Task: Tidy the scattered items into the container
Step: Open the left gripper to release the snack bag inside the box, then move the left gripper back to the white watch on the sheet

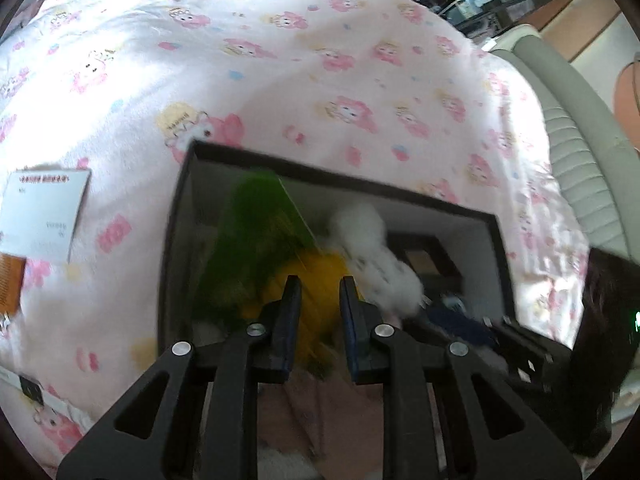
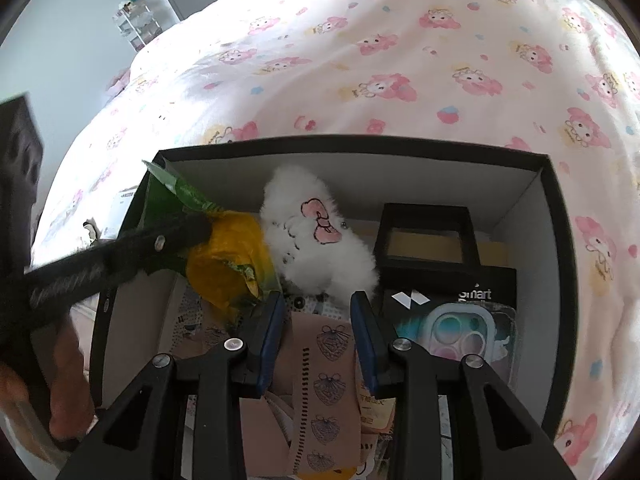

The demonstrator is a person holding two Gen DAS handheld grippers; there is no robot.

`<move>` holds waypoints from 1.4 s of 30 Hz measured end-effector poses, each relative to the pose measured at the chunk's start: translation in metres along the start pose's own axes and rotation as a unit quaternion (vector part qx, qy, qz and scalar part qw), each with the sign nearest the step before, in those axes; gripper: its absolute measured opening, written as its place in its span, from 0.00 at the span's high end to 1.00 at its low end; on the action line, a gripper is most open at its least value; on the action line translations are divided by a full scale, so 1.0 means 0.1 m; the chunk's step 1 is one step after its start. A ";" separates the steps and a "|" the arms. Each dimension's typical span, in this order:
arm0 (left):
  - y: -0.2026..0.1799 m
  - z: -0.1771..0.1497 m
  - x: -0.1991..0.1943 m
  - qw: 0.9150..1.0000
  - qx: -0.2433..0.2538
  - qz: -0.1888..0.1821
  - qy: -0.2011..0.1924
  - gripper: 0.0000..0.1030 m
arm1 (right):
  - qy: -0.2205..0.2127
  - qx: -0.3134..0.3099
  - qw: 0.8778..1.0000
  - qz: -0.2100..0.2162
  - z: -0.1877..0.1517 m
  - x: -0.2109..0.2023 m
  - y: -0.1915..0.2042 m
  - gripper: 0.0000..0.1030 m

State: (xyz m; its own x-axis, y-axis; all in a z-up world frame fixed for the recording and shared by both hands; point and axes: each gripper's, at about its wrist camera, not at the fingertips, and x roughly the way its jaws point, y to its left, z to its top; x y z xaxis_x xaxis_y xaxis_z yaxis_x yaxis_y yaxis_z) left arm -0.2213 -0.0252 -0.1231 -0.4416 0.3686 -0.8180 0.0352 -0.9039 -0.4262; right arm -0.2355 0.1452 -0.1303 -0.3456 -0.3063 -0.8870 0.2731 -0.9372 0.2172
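Directly below both tools, one black box (image 2: 558, 240) with a pale interior is set on a bed (image 2: 400, 60) covered in a pink cartoon-print sheet. Six kinds of contents are counted in the right wrist view: one green-and-yellow packet (image 2: 224, 264), one white fluffy item (image 2: 316, 236) with a pink bow, one small black square frame (image 2: 428, 236), one black carton (image 2: 460, 292) marked "smart", one pastel phone case (image 2: 464, 328), and pink patterned packaging (image 2: 324, 364) lying nearest the camera.

The left tool (image 1: 320, 284) is angled steeply down into the box. Its jaws are narrowly parted, and the yellow part of the packet (image 1: 320, 276) is seen between the fingers. In the right wrist view the left tool (image 2: 192, 228) is seen entering from the left with its tip against the packet, which appears to be gripped. That view is sharp, while the left wrist view is blurred.

The right tool (image 2: 316, 300) is pointed steeply down over the near middle of the box. Its jaws are moderately parted, nothing is clamped, and the pink packaging lies beneath the gap.

Outside the box, left of the left tool, one white card (image 1: 44, 216) and one orange item (image 1: 10, 284) are noted lying on the sheet. A person's hand (image 2: 60, 380) is visible at the lower left of the right wrist view.
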 end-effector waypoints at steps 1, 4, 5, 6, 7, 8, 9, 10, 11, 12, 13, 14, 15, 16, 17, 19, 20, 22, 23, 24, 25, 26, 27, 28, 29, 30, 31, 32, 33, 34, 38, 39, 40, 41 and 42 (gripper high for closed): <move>-0.02 -0.04 -0.03 1.000 0.002 -0.001 0.000 0.83 | -0.006 -0.003 1.000 -0.002 -0.01 -0.04 0.01 0.71; -0.12 -0.20 -0.21 1.000 0.018 -0.008 -0.002 0.83 | -0.013 -0.010 1.000 -0.021 -0.05 -0.12 0.05 0.71; -0.17 -0.25 -0.29 1.000 0.026 -0.010 -0.006 0.83 | -0.018 -0.013 1.000 -0.019 -0.07 -0.17 0.09 0.71; -0.21 -0.29 -0.36 0.999 0.034 -0.011 -0.009 0.82 | -0.022 -0.015 1.000 -0.014 -0.08 -0.21 0.12 0.71; -0.25 -0.32 -0.42 0.999 0.040 -0.011 -0.012 0.82 | -0.025 -0.019 0.999 -0.010 -0.11 -0.27 0.16 0.70; -0.30 -0.38 -0.51 0.999 0.046 -0.011 -0.014 0.82 | -0.030 -0.023 0.999 -0.009 -0.14 -0.32 0.21 0.69; -0.32 -0.40 -0.55 0.999 0.049 -0.013 -0.015 0.84 | -0.036 -0.027 0.999 -0.011 -0.17 -0.38 0.26 0.69; -0.34 -0.44 -0.61 0.998 0.052 -0.013 -0.018 0.84 | -0.047 -0.034 0.998 -0.017 -0.22 -0.47 0.33 0.69; -0.36 -0.48 -0.68 0.998 0.055 -0.015 -0.021 0.84 | -0.057 -0.036 0.997 -0.027 -0.26 -0.55 0.37 0.68; -0.37 -0.52 -0.73 0.998 0.059 -0.016 -0.022 0.84 | -0.067 -0.036 0.997 -0.032 -0.30 -0.61 0.41 0.68; -0.39 -0.57 -0.80 0.998 0.062 -0.018 -0.025 0.84 | -0.077 -0.038 0.996 -0.038 -0.36 -0.71 0.46 0.67; -0.41 -0.63 -0.89 0.997 0.065 -0.021 -0.029 0.84 | -0.081 -0.039 0.995 -0.042 -0.39 -0.77 0.49 0.67; -0.42 -0.66 -0.96 0.997 0.068 -0.024 -0.032 0.84 | -0.086 -0.040 0.994 -0.046 -0.43 -0.83 0.52 0.67; -0.43 -0.69 -1.01 0.997 0.069 -0.026 -0.035 0.84 | -0.094 -0.044 0.993 -0.049 -0.47 -0.91 0.57 0.67; -0.44 -0.75 -1.10 0.996 0.070 -0.032 -0.039 0.84 | -0.099 -0.047 0.993 -0.052 -0.50 -0.97 0.61 0.67; -0.43 -0.83 -1.23 0.996 0.069 -0.042 -0.043 0.84 | -0.111 -0.051 0.991 -0.060 -0.60 -1.13 0.71 0.67; -0.42 -0.88 -1.31 0.996 0.072 -0.043 -0.045 0.84 | -0.116 -0.052 0.990 -0.061 -0.63 -1.18 0.74 0.67; -0.40 -0.99 -1.44 0.995 0.076 -0.039 -0.049 0.84 | -0.124 -0.058 0.988 -0.065 -0.73 -1.29 0.85 0.67; -0.37 -1.03 -1.50 0.995 0.074 -0.040 -0.050 0.84 | -0.126 -0.061 0.988 -0.067 -0.76 -1.32 0.90 0.67; -0.35 -1.07 -1.55 0.995 0.073 -0.041 -0.051 0.84 | -0.128 -0.065 0.987 -0.066 -0.80 -1.34 0.95 0.67; -0.32 -1.10 -1.60 0.995 0.071 -0.043 -0.053 0.84 | -0.129 -0.068 0.987 -0.063 -0.84 -1.36 1.01 0.67; -0.27 -1.14 -1.65 0.995 0.068 -0.042 -0.055 0.84 | -0.129 -0.069 0.988 -0.056 -0.87 -1.38 1.06 0.67; -0.23 -1.16 -1.69 0.995 0.066 -0.040 -0.056 0.84 | -0.128 -0.069 0.988 -0.051 -0.89 -1.38 1.10 0.67; -0.19 -1.18 -1.73 0.996 0.063 -0.036 -0.058 0.84 | -0.125 -0.069 0.989 -0.043 -0.92 -1.37 1.17 0.67; -0.13 -1.21 -1.77 0.996 0.060 -0.032 -0.059 0.84 | -0.123 -0.070 0.989 -0.038 -0.94 -1.37 1.22 0.67; -0.06 -1.22 -1.81 0.996 0.055 -0.029 -0.060 0.84 | -0.121 -0.072 0.989 -0.034 -0.95 -1.35 1.28 0.67; 0.00 -1.24 -1.84 0.996 0.052 -0.028 -0.060 0.84 | -0.117 -0.075 0.990 -0.027 -0.96 -1.33 1.36 0.67; 0.08 -1.26 -1.89 0.997 0.049 -0.025 -0.061 0.84 | -0.113 -0.077 0.990 -0.021 -0.97 -1.31 1.42 0.67; 0.13 -1.28 -1.92 0.997 0.046 -0.022 -0.063 0.84 | -0.111 -0.079 0.991 -0.015 -0.98 -1.29 1.47 0.67; 0.20 -1.29 -1.96 0.997 0.043 -0.016 -0.065 0.84 | -0.108 -0.082 0.991 -0.007 -0.98 -1.26 1.56 0.67; 0.52 -1.34 -2.07 0.997 0.023 0.004 -0.069 0.84 | -0.094 -0.096 0.991 0.008 -0.99 -1.10 1.86 0.67; 0.61 -1.35 -2.09 0.997 0.016 0.007 -0.070 0.84 | -0.091 -0.101 0.991 0.011 -0.99 -1.06 1.94 0.67; 0.73 -1.36 -2.12 0.997 0.005 0.011 -0.071 0.84 | -0.086 -0.109 0.990 0.015 -0.98 -1.00 2.05 0.67; 0.84 -1.38 -2.14 0.997 -0.004 0.015 -0.072 0.84 | -0.082 -0.115 0.990 0.020 -0.97 -0.95 2.13 0.67; 0.92 -1.39 -2.15 0.997 -0.011 0.018 -0.073 0.84 | -0.076 -0.121 0.990 0.025 -0.97 -0.89 2.21 0.67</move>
State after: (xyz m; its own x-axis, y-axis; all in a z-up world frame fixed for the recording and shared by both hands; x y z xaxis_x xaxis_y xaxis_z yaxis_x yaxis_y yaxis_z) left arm 0.0009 -0.1576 -0.0402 -0.5648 0.2991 -0.7691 0.0717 -0.9107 -0.4068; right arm -0.0577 -0.0180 -0.0424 -0.4518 -0.3898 -0.8025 0.4932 -0.8587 0.1395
